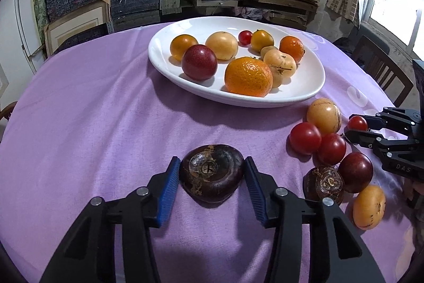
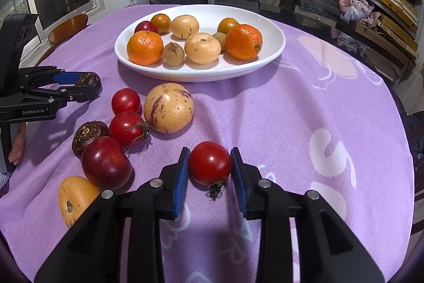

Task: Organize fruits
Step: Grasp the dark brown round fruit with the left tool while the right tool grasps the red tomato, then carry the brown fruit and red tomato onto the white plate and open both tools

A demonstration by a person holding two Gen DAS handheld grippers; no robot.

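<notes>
Blue jaws of the left gripper [image 1: 212,171] squeeze a water chestnut [image 1: 212,173] near the bench's front edge; the right gripper [image 2: 210,166] clamps a tomato [image 2: 210,163]. Next, I think: lift both into the white plate [image 1: 304,94].

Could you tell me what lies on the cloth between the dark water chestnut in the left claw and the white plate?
Nothing: in the left wrist view, only bare purple cloth separates the water chestnut from the plate.
</notes>
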